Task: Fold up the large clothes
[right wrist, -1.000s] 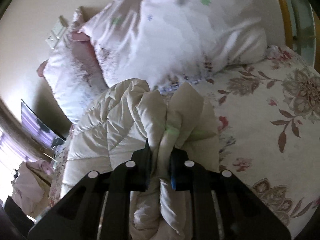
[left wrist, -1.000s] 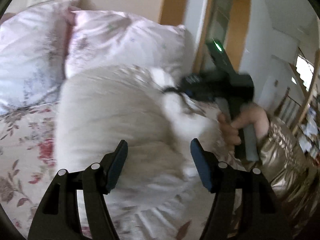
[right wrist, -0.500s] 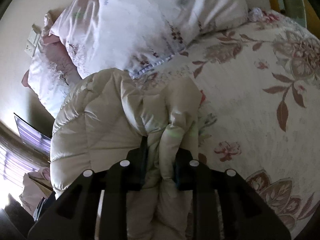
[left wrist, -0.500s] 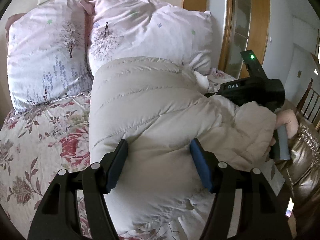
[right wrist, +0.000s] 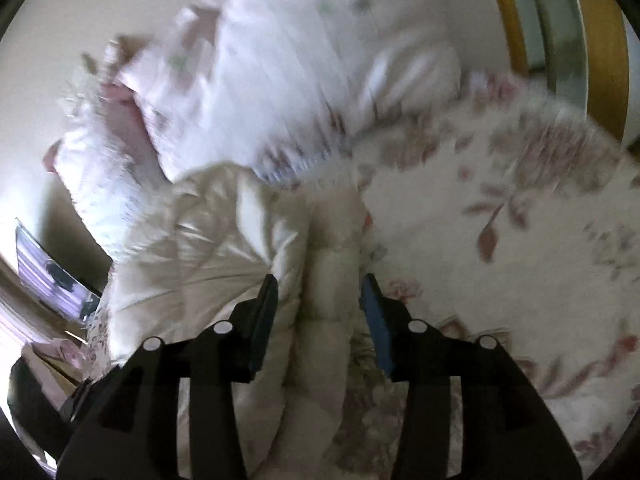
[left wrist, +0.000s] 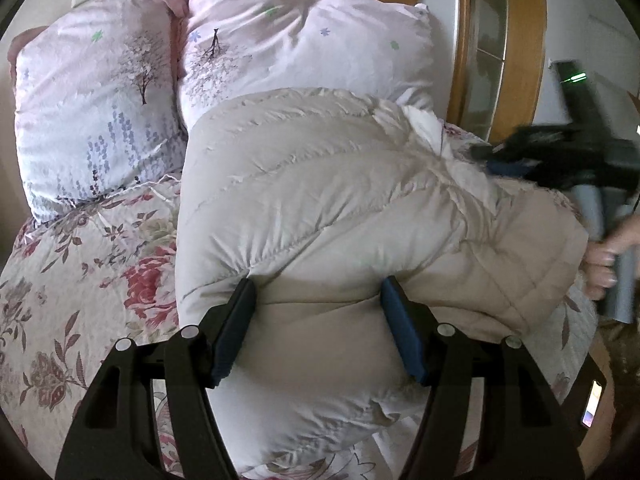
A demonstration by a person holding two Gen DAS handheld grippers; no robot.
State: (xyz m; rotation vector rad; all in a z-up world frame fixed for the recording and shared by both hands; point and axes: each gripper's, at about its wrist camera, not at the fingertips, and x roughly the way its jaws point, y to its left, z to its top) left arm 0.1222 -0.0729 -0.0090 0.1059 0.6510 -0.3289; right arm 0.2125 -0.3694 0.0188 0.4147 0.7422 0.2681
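Observation:
A cream puffer jacket lies bundled on the floral bedspread. My left gripper is closed on a thick wad at the bundle's near edge, and the fabric puckers at both pads. In the blurred right wrist view, my right gripper has its jaws opening. A narrow fold of the jacket still stands between them, and the right pad is clear of it. From the left wrist view, the right gripper is a blur at the jacket's far right corner, with a hand on its handle.
Two pink patterned pillows lean against the wall behind the jacket. A wooden door frame stands at the bed's right edge. Open bedspread stretches right of the jacket. A lit screen sits beyond the bed's left side.
The right jaws, clamped on the jacket fold before, now stand apart around it. The right gripper has pulled back to the right. The left gripper has settled lower with its jaw width unchanged.

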